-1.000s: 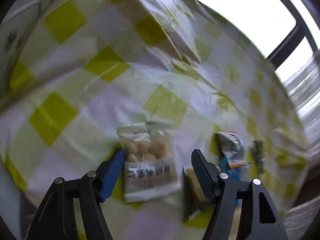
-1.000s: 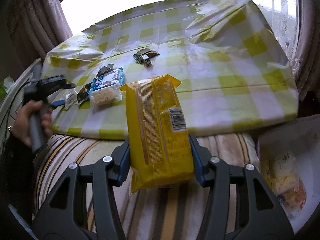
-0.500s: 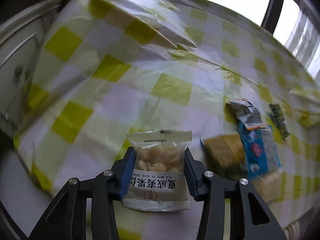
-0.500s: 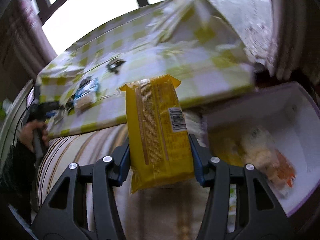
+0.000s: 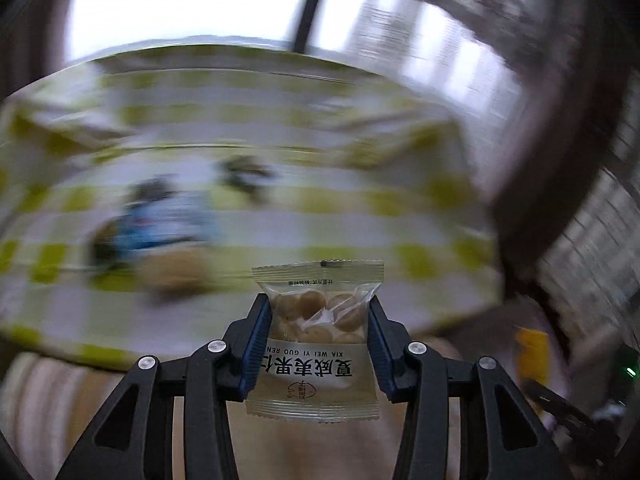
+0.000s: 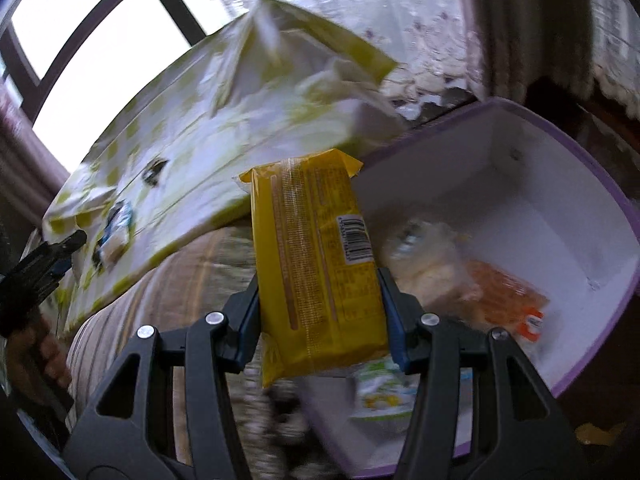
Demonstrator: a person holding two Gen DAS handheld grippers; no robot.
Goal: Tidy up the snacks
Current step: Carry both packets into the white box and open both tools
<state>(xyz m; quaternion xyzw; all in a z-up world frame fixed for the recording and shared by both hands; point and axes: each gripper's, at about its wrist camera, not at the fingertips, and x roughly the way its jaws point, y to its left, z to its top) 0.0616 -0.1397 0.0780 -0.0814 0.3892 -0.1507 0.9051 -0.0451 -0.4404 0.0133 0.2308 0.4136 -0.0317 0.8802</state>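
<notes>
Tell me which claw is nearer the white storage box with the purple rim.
Right. The right claw, shut on the yellow snack packet, hangs at the white storage box. The left claw, gripping the clear nut packet, is over by the checked tablecloth.

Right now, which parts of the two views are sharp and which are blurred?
Left wrist view: the nut packet in the left gripper is sharp; the tablecloth behind is smeared by motion, windows overexposed. Right wrist view: the yellow pack in the right gripper is sharp; the box contents and cloth are blurred.
</notes>
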